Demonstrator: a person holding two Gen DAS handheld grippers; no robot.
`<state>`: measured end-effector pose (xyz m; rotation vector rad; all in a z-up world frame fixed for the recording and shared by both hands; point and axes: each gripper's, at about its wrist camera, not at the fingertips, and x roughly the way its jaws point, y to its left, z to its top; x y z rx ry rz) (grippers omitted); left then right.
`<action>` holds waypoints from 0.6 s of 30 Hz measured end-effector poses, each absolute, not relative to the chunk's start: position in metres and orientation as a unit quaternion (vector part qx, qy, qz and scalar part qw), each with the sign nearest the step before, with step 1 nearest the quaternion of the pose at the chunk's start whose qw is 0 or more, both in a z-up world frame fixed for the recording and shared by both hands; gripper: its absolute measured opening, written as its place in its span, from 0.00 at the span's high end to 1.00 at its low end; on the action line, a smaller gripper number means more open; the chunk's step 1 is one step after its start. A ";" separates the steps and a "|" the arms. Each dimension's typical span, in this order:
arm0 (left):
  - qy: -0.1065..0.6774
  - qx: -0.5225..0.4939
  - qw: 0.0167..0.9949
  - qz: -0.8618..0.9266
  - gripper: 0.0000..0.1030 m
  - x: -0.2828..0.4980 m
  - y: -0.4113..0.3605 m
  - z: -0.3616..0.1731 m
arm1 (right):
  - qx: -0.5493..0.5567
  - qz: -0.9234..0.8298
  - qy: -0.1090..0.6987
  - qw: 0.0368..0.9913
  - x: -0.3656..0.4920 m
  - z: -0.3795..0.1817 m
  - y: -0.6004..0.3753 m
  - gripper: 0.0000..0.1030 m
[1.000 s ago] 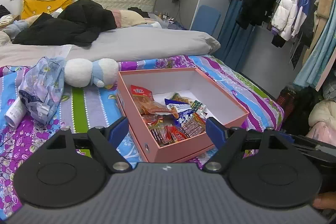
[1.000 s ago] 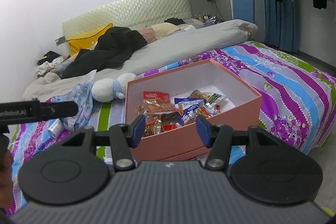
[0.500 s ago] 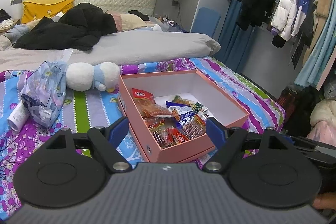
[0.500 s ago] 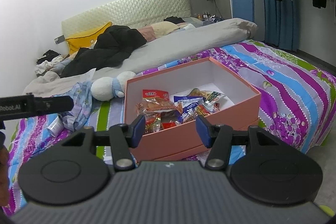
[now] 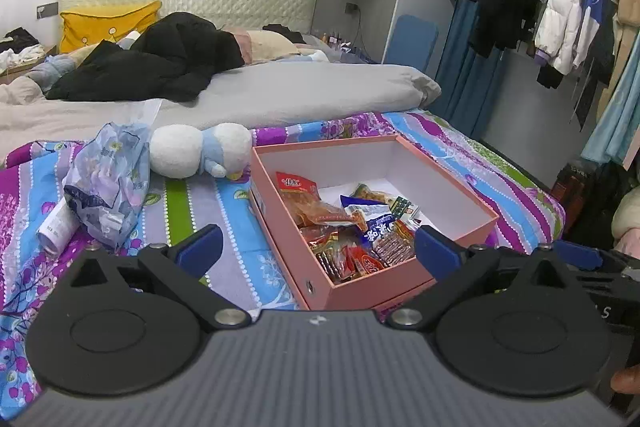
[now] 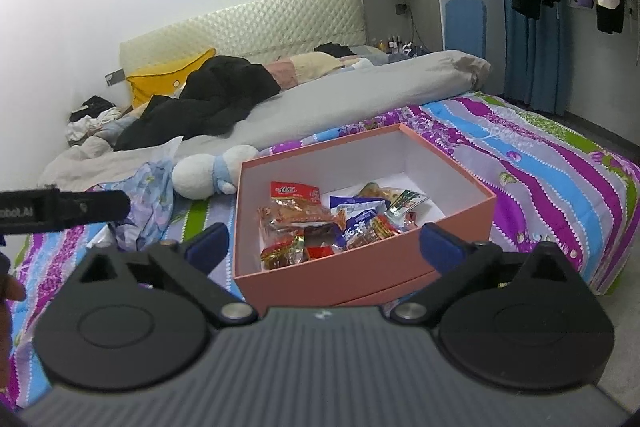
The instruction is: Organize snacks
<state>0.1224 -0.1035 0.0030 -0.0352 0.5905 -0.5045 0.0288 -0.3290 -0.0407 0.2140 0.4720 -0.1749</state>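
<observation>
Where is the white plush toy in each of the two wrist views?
Left wrist view: the white plush toy lies left of centre, against the far-left corner of the pink box.
Right wrist view: the toy lies left of centre, beside the pink box.
Shared landmark: the yellow pillow at the headboard.

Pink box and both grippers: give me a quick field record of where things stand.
box: pink box, lid off, on the striped bedspread
contents: snack packets piled toward its near-left side; far-right part bare
left gripper: jaws opening, nothing between the fingers
right gripper: jaws opening, nothing between the fingers
beside box: plush toy, plastic bag
</observation>
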 end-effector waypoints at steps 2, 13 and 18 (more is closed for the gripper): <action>0.293 -0.020 0.923 -0.249 0.00 0.122 -0.103 0.002 | 0.102 -0.090 0.232 0.963 0.028 -0.040 -0.328 0.00; 0.303 -0.012 0.920 -0.249 0.00 0.124 -0.100 0.003 | 0.095 -0.093 0.233 0.963 0.033 -0.036 -0.327 0.00; 0.304 -0.018 0.920 -0.246 0.00 0.127 -0.098 0.004 | 0.095 -0.087 0.232 0.964 0.034 -0.038 -0.327 0.00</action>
